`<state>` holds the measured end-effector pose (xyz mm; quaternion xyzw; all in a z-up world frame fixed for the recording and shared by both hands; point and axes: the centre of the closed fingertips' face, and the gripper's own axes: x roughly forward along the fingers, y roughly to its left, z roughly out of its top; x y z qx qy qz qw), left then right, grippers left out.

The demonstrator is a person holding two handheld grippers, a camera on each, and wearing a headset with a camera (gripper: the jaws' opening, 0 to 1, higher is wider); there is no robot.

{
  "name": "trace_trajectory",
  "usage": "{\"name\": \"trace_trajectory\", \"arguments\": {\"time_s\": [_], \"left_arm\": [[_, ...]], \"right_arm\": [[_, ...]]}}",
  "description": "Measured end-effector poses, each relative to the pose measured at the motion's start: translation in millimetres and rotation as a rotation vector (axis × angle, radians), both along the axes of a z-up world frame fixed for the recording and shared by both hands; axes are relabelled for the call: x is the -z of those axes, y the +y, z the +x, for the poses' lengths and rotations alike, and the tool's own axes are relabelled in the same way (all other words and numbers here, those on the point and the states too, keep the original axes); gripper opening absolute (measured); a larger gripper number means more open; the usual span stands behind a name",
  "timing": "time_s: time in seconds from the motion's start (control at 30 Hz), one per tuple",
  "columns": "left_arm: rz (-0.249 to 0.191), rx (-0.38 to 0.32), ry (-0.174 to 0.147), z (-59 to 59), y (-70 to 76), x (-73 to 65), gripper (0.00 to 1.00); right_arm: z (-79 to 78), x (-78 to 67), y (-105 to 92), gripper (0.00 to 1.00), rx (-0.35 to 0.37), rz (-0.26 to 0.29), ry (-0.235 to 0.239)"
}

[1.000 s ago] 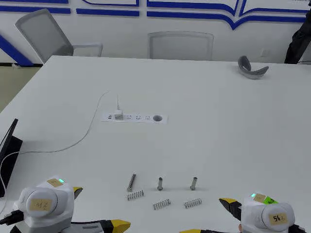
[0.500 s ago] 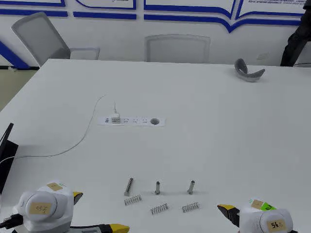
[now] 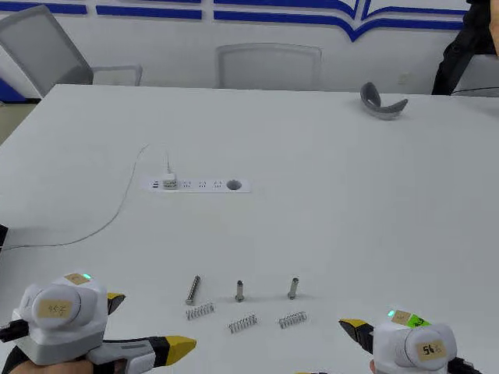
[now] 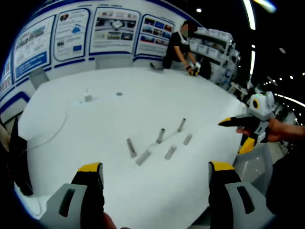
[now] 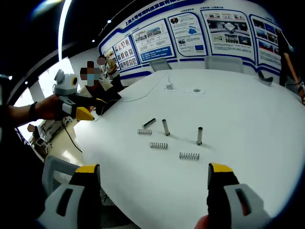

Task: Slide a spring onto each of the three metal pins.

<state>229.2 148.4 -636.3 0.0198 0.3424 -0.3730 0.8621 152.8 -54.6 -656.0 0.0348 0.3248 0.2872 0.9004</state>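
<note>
Three short metal pins sit in a row near the table's front edge. The left pin (image 3: 192, 289) lies tilted, while the middle pin (image 3: 239, 291) and right pin (image 3: 293, 288) stand upright. Just in front of each lies a loose spring: left spring (image 3: 199, 312), middle spring (image 3: 242, 323), right spring (image 3: 292, 319). My left gripper (image 3: 148, 327) is open at the lower left, short of the row. My right gripper (image 3: 335, 352) is open at the lower right. The pins (image 4: 161, 135) (image 5: 166, 127) lie well ahead of both sets of jaws, which hold nothing.
A white power strip (image 3: 199, 185) with a plug and a cable running left lies mid-table. A grey curved object (image 3: 382, 103) rests at the far right. Two chairs (image 3: 269, 66) stand behind the table (image 3: 351, 202). A person (image 4: 181, 40) stands at the far side.
The head camera has shifted, so the scene sits further left in the picture. Pins and springs lie as before. Both grippers stay open at the near edge.
</note>
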Motion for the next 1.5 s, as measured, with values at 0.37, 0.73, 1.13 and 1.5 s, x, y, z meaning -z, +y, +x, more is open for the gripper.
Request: {"name": "trace_trajectory", "arguments": {"time_s": [0.37, 0.73, 1.13, 1.5], "left_arm": [[-0.016, 0.026, 0.020, 19.2, -12.6, 10.7, 0.92], [-0.019, 0.030, 0.032, 45.7, -14.1, 24.7, 0.89], [-0.021, 0.002, 0.065, 69.1, -14.5, 45.7, 0.84], [-0.033, -0.026, 0.083, 89.9, -20.4, 61.2, 0.77]], "right_arm": [[-2.2, 0.0, -0.8, 0.96, 0.023, 0.017, 0.009], [-6.0, 9.2, -1.1, 0.97, 0.033, 0.012, 0.046], [-3.1, 13.3, 0.3, 0.97, 0.030, 0.012, 0.063], [-5.4, 17.7, 2.2, 0.96, 0.017, 0.014, 0.080]]}}
